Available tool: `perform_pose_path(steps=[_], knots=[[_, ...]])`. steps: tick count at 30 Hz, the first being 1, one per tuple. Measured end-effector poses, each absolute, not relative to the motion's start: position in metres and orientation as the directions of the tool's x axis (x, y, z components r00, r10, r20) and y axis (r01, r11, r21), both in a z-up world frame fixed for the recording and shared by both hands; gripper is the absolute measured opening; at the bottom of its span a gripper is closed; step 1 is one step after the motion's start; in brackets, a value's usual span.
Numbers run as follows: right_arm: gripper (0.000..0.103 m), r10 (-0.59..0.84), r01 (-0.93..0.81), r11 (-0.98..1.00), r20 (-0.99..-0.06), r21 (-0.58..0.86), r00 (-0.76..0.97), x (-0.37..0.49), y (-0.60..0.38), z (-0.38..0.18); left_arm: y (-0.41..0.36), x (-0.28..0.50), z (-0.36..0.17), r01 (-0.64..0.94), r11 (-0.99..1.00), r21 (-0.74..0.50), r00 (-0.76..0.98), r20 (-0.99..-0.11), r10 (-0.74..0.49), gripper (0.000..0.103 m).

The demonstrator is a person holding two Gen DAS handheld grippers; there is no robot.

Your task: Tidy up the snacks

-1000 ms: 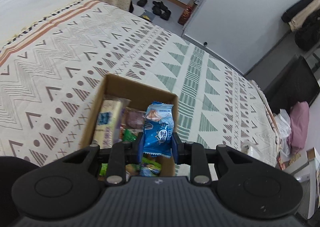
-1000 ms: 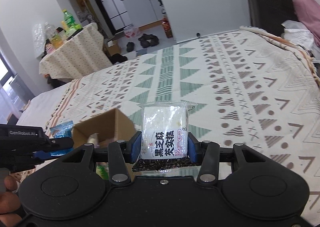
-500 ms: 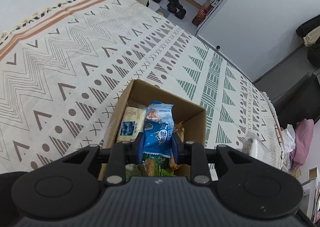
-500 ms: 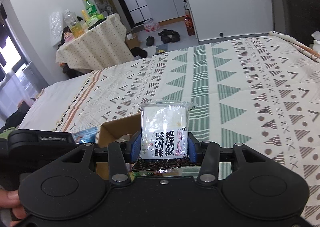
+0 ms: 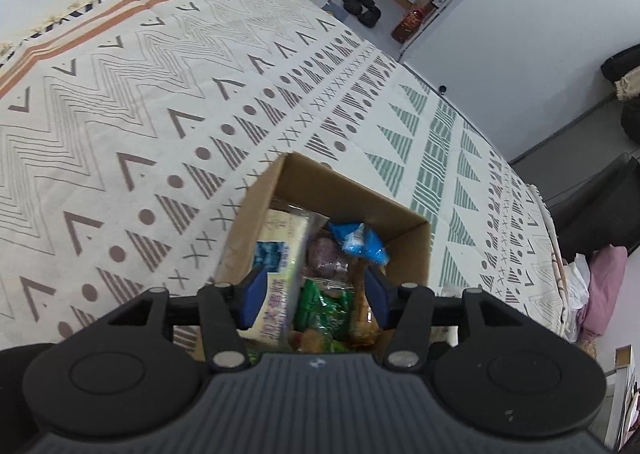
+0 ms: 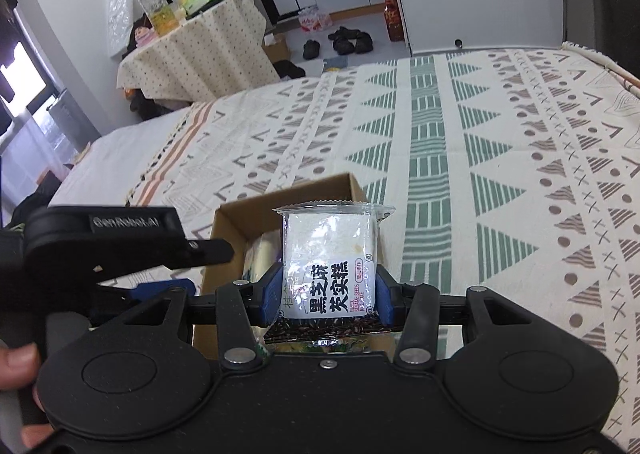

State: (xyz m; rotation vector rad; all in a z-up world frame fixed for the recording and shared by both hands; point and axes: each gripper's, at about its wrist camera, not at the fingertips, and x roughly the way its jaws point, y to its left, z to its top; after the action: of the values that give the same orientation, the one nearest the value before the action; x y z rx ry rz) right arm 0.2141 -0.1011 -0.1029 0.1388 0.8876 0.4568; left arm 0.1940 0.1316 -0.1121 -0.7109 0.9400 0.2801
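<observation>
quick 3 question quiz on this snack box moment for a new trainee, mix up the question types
1. True or false: the left gripper is clamped on the blue packet.
2. What does the right gripper hold? A) a green bottle B) the white sesame cake packet C) nothing
3. Fill in: the cardboard box sits on a patterned ____.

Key
1. False: its fingers stand apart over the box, and the blue packet lies inside among the other snacks.
2. B: the blue pads press both sides of the packet, held upright by the box.
3. Bedspread.
</observation>
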Motion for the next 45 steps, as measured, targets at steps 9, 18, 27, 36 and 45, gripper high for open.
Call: perform_pose_path(steps=[9, 18, 27, 36, 45], knots=[[0.072, 0.442, -0.323, 0.895, -0.708, 0.308, 0.550, 0.204, -0.100, -0.096, 0.134, 0.185, -0.100, -0.508, 0.768, -0.389, 0.563, -0.825, -0.045, 0.077], [0.079, 0.415, -0.262, 0.910, -0.703, 0.322, 0.578, 0.196, -0.130, -0.088, 0.118, 0.174, -0.077, -0.459, 0.821, -0.340, 0.564, -0.826, -0.027, 0.088], [0.088, 0.423, -0.245, 0.905, -0.677, 0.347, 0.603, 0.180, -0.159, -0.074, 0.102, 0.152, -0.054, -0.402, 0.864, -0.302, 0.587, -0.809, -0.009, 0.094], [0.103, 0.404, -0.243, 0.913, -0.645, 0.328, 0.649, 0.157, -0.182, -0.054, 0.083, 0.126, -0.033, -0.329, 0.907, -0.262, 0.621, -0.784, -0.002, 0.103], [0.103, 0.389, -0.236, 0.919, -0.617, 0.317, 0.685, 0.132, -0.204, -0.036, 0.070, 0.100, -0.015, -0.268, 0.935, -0.234, 0.643, -0.766, -0.007, 0.103]])
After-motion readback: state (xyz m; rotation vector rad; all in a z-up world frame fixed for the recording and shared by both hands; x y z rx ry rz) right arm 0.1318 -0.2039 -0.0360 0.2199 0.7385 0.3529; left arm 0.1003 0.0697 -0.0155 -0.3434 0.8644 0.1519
